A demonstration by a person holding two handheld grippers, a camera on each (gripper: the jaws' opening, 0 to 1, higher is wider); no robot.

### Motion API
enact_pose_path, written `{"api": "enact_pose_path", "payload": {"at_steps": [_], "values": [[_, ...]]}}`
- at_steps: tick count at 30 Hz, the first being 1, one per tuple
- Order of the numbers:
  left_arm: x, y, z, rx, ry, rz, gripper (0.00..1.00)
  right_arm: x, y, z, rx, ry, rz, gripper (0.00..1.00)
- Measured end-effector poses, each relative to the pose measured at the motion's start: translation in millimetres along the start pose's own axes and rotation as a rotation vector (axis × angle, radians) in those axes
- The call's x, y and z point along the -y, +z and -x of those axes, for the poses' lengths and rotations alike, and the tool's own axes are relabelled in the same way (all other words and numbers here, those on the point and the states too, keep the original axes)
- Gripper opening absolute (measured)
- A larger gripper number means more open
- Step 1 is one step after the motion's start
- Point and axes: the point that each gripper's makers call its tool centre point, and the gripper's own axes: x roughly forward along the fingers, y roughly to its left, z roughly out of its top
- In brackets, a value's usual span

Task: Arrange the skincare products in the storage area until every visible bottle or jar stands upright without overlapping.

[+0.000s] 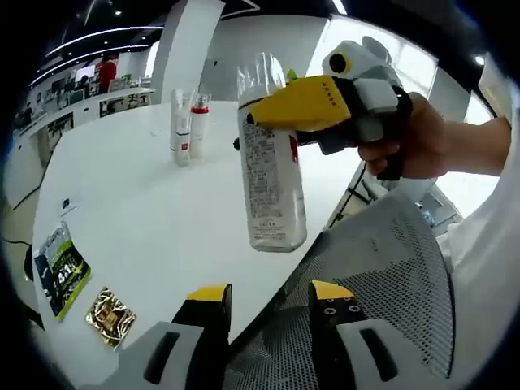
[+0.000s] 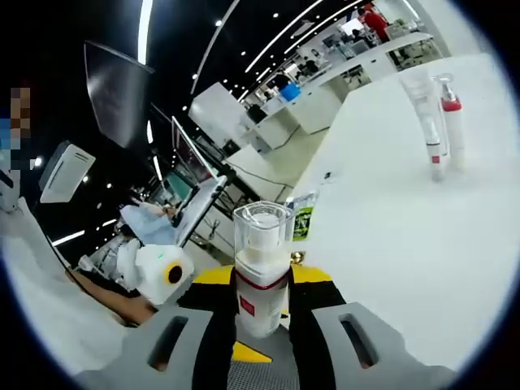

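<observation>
A clear bottle (image 1: 272, 175) with a printed white label hangs upright above the white table's (image 1: 154, 211) near edge. My right gripper (image 1: 262, 110) is shut on its upper part, coming in from the right. In the right gripper view the same bottle (image 2: 262, 272), with a clear cap and a red band, sits between the jaws of my right gripper (image 2: 262, 296). My left gripper (image 1: 270, 296) is open below the bottle with nothing in it. Far across the table a white tube (image 1: 180, 130) and a red-banded pump bottle (image 1: 197, 122) stand upright side by side, as do the tube (image 2: 426, 122) and pump bottle (image 2: 452, 122) in the right gripper view.
A green packet (image 1: 57, 268) and a gold sachet (image 1: 110, 315) lie near the table's left edge. A grey mesh chair (image 1: 390, 276) stands against the near edge under the held bottle. A hand (image 1: 414, 138) holds the right gripper. More desks fill the room beyond.
</observation>
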Motion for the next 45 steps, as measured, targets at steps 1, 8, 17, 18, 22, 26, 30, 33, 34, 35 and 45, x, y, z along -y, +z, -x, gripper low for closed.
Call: {"api": "enact_pose_path", "payload": {"at_steps": [1,8,17,18,22,26,30,33,34,35,45], "values": [[-6.7,-3.6,1.0,-0.02,0.036,-0.019,0.39,2.1,-0.4,1.5,0.006,-0.003,0.0,0.22],[-36.7,-16.9,3.4,-0.065,0.243,-0.193,0.6,7.7,-11.7,3.3,0.021,0.003,-0.003,0.22],[-47.9,-26.4,-2.5,-0.125,0.313,-0.261,0.59,26.6,-10.6,15.2,0.032,-0.01,0.068,0.22],[-49.3,-26.7,-1.9,-0.127,0.323,-0.264,0.6,30.2,-9.3,16.4,0.036,-0.01,0.071,0.22],[-54.5,-26.0,0.8,-0.135,0.36,-0.297,0.68,49.7,-1.2,19.0,0.061,-0.029,0.098,0.22],[-59.2,-29.3,2.1,-0.16,0.38,-0.298,0.68,65.3,10.5,17.9,0.068,-0.059,0.134,0.22],[-58.8,-29.5,1.5,-0.163,0.378,-0.303,0.67,70.5,31.9,17.9,0.094,-0.066,0.225,0.22],[-57.2,-32.8,-1.3,-0.191,0.369,-0.323,0.66,82.1,42.7,17.2,0.099,-0.095,0.316,0.22],[-57.2,-33.8,-1.5,-0.197,0.366,-0.325,0.65,85.7,44.9,17.3,0.1,-0.107,0.325,0.22],[-57.0,-34.3,-0.9,-0.204,0.365,-0.327,0.63,88.8,48.0,17.4,0.109,-0.116,0.336,0.22],[-56.5,-29.4,0.4,-0.192,0.385,-0.356,0.65,142.9,70.3,22.3,0.108,-0.237,0.483,0.22]]}}
